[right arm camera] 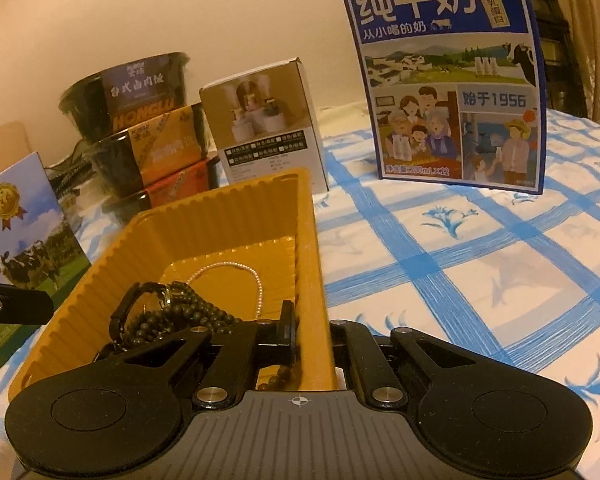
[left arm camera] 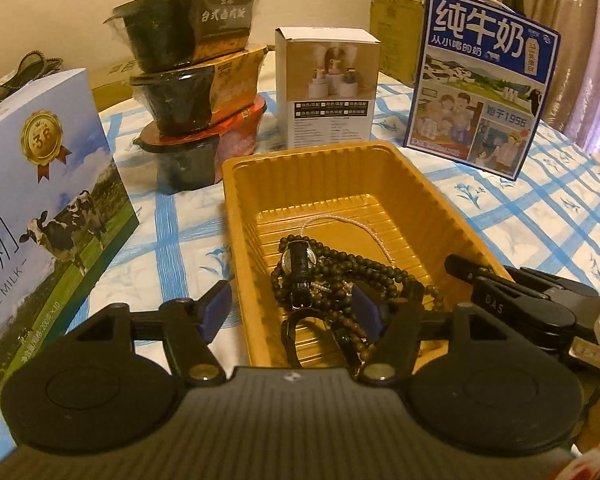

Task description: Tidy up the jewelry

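The left gripper [left arm camera: 294,310] has its fingers [left arm camera: 216,308] apart, straddling the near left wall of the tray [left arm camera: 256,184]: one finger outside it, the other inside among the beads [left arm camera: 364,272]. Nothing is gripped. The right gripper [right arm camera: 312,334] is closed on the tray's right wall, one finger inside, one outside. The tray rests on the table [right arm camera: 460,248] and contains the beads, a watch [left arm camera: 300,268] and a pearl strand [right arm camera: 236,270].
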A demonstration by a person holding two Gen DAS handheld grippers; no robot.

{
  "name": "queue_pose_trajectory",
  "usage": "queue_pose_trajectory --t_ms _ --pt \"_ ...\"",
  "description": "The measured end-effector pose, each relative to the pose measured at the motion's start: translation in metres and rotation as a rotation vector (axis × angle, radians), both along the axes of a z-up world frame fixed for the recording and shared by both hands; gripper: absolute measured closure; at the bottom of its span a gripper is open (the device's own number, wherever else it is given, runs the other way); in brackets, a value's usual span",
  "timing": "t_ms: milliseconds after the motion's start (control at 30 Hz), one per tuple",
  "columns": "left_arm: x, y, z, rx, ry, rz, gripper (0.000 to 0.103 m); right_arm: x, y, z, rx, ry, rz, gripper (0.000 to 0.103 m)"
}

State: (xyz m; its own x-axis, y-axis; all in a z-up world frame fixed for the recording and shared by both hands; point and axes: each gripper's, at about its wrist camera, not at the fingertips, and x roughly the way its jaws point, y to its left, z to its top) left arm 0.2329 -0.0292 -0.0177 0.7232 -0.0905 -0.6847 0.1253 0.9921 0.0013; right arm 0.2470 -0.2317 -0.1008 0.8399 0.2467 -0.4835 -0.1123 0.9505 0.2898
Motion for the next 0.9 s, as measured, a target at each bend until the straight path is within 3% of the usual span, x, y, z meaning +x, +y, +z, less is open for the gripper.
queue_pose_trajectory --t_ms 67,133,167,200,300,400,600,733,900 --pt "0.0 -0.001 0.0 0.003 -0.004 0.008 0.033 0.0 -0.004 -0.001 0.025 0.008 0.005 0.09" --pt "-0.001 -0.004 0.0 0.007 -0.012 0.016 0.027 -0.003 -0.007 0.0 0.024 0.0 -0.018 0.052" --pt "-0.002 -0.005 0.001 0.01 -0.017 0.021 0.024 -0.007 -0.009 0.003 0.023 -0.022 -0.038 0.028" --pt "-0.003 -0.006 0.002 0.014 -0.024 0.027 0.021 -0.012 -0.012 0.006 0.036 -0.058 -0.057 0.024" --pt "-0.007 -0.007 0.003 0.014 -0.032 0.038 0.018 -0.027 -0.023 0.014 0.098 -0.111 -0.051 0.023" --pt "-0.016 -0.004 0.005 0.003 -0.037 0.057 0.015 -0.04 -0.027 0.019 0.132 -0.093 -0.049 0.022" --pt "-0.045 0.003 0.009 0.075 -0.063 0.115 0.009 -0.073 -0.012 0.047 0.058 -0.086 -0.028 0.02" --pt "-0.074 0.011 0.012 0.085 -0.084 0.118 0.009 -0.098 -0.003 0.05 0.039 -0.013 -0.002 0.019" --pt "-0.102 0.025 0.01 0.025 -0.016 0.132 0.009 -0.121 0.012 0.045 0.004 0.096 0.031 0.019"
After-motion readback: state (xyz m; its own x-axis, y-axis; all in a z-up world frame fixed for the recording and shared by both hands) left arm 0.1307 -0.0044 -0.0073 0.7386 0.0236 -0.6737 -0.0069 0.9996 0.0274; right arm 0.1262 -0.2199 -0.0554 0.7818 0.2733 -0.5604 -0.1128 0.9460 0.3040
